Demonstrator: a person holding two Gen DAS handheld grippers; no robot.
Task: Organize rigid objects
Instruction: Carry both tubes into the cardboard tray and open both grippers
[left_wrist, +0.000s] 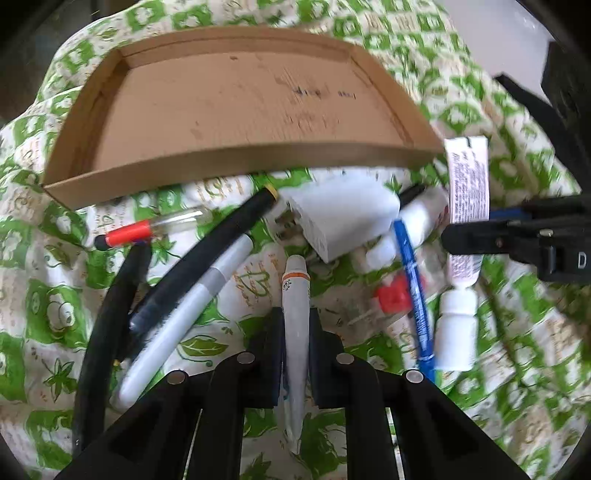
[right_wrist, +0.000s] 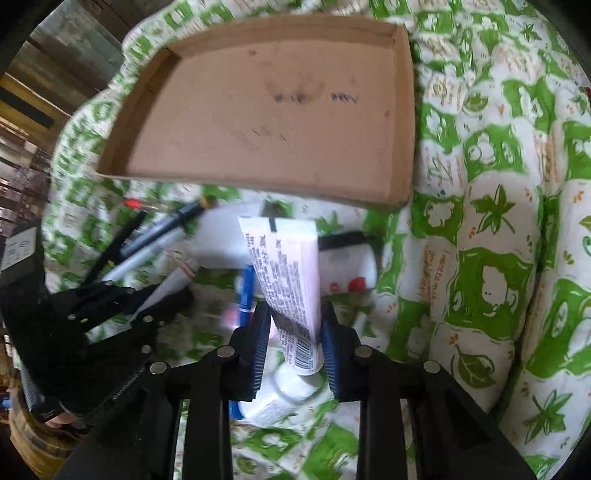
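Observation:
A shallow cardboard tray (left_wrist: 236, 162) (right_wrist: 400, 147) lies on the green-and-white patterned cloth, beyond a pile of pens and small items. My left gripper (left_wrist: 296, 321) is shut on a grey-white pen with an orange band (left_wrist: 295, 302), which also shows in the right wrist view (right_wrist: 173, 282). My right gripper (right_wrist: 295, 332) is shut on a white tube with printed text (right_wrist: 286, 273), held above the pile. In the left wrist view the tube (left_wrist: 467, 184) hangs from the right gripper (left_wrist: 476, 236), cap down.
The pile holds black markers (left_wrist: 221, 236), a grey-white marker (left_wrist: 192, 306), a red-capped clear pen (left_wrist: 129, 232), a white charger block (left_wrist: 340, 218), a blue pen (left_wrist: 413, 291) and a red plug (left_wrist: 393, 297). A white bottle (right_wrist: 288, 391) lies under the right gripper.

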